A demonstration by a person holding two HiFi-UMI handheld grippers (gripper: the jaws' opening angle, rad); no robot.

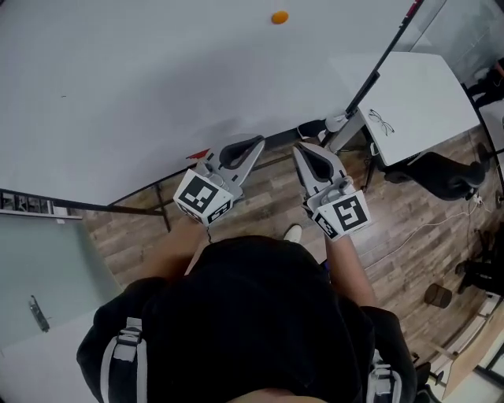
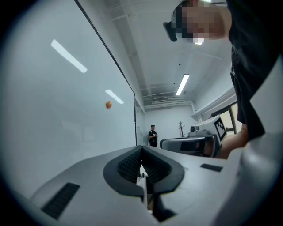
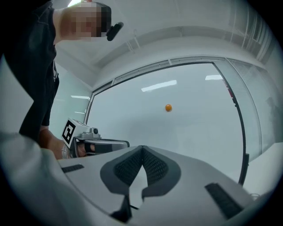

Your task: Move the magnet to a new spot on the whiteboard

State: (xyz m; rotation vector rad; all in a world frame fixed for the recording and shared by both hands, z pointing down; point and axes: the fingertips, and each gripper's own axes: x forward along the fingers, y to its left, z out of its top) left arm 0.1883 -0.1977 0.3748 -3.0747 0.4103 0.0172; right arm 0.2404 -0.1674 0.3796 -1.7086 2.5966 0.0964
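Observation:
A small orange magnet (image 1: 279, 17) sticks high on the big whiteboard (image 1: 118, 94); it also shows in the left gripper view (image 2: 108, 104) and in the right gripper view (image 3: 168, 107). My left gripper (image 1: 260, 143) is held level in front of the board, well below the magnet, jaws together with nothing between them. My right gripper (image 1: 300, 149) hangs beside it, likewise shut and empty. In the left gripper view the jaws (image 2: 141, 152) meet at the tip, and so do those in the right gripper view (image 3: 142, 152). Neither gripper touches the magnet or the board.
The whiteboard's stand (image 1: 346, 118) reaches to the wooden floor at the right. A white table (image 1: 425, 102) with glasses (image 1: 381, 121) on it stands to the right, a dark chair (image 1: 445, 177) beside it. Far down the room a person (image 2: 152, 135) stands.

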